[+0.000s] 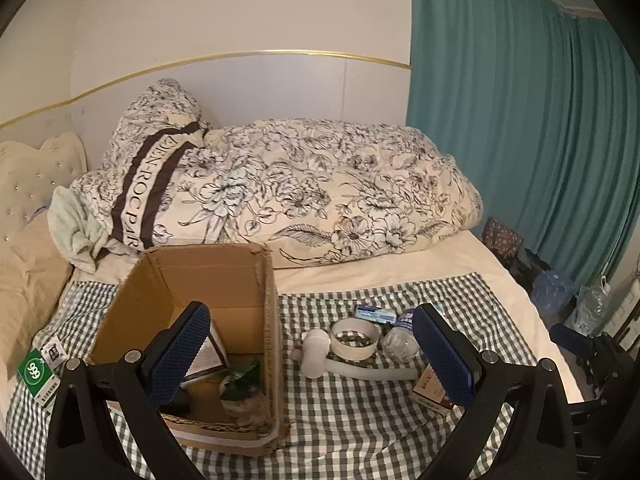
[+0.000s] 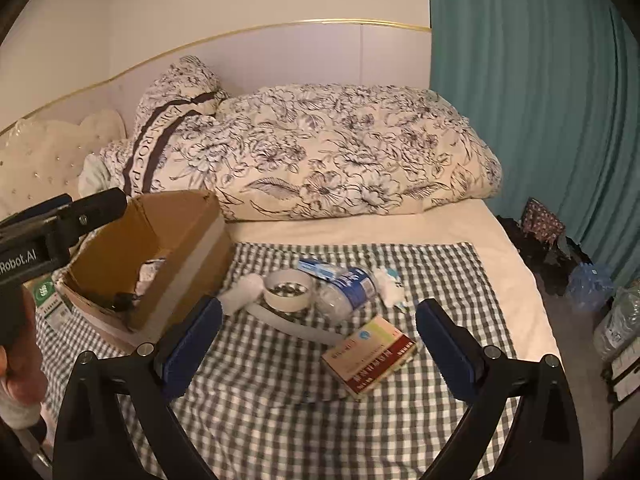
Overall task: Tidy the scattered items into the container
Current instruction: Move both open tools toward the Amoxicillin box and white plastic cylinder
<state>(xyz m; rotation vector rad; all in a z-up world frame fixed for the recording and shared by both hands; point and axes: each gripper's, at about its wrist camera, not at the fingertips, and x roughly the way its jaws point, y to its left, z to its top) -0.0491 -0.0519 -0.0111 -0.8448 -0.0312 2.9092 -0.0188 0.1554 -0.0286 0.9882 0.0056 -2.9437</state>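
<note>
Cardboard box (image 1: 208,276) stands open-topped on checked cloth (image 2: 280,400); both grippers' fingers (image 2: 444,344) spread wide.

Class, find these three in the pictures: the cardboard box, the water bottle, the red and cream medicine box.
Cardboard box (image 1: 208,280): left wrist view, inner back wall.
Water bottle (image 2: 352,286): right wrist view, blue label.
Medicine box (image 2: 370,356): right wrist view, top face.

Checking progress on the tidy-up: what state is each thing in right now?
cardboard box: open, partly filled
water bottle: lying on its side, outside the box
red-and-cream carton: flat on the checked cloth
white bowl: upright, outside the box
left gripper: open, empty
right gripper: open, empty
</note>
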